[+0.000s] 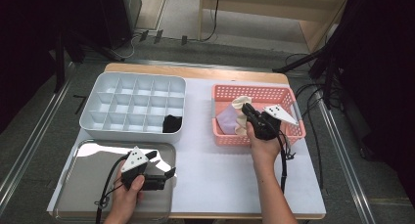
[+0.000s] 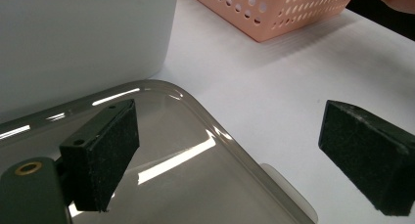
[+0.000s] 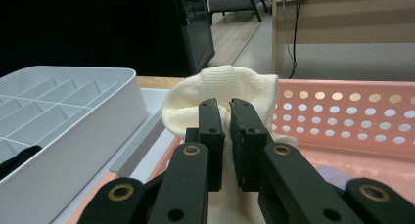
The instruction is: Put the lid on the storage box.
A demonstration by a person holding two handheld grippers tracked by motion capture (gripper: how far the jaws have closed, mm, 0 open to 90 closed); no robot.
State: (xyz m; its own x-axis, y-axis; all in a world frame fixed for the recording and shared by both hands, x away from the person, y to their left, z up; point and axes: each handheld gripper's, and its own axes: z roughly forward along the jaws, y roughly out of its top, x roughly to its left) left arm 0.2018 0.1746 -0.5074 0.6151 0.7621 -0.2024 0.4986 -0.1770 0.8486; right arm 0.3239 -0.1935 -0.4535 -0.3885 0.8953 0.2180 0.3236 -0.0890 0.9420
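- Two hand-held grippers show in the high view: the right hand-held gripper reaches into the pink basket at the right of the counter, its jaws pinched on a cream sock that is lifted just above the basket's contents; the left hand-held gripper hangs over the steel tray at the near left, jaws wide apart and holding nothing.
- Beside the cream sock, a lilac cloth lies in the basket. The white divided organiser sits behind the tray, with one dark sock already in its near right compartment (the other cells look bare).
- From the left gripper view, the tray rim, the organiser wall and a corner of the basket appear; nothing lies between the open pads.
- From the right gripper view, the jaws stand almost closed, with a fold of the cream sock squeezed between them and the rest bunched above the tips. The organiser lies to its left.
- Handling, as I judge it: the sock is light, soft and limp, so it will droop and swing; a pinch on a thick fold, as now, should hold. The basket wall and the organiser's rim stand in the way, so a dangling end could snag on either.
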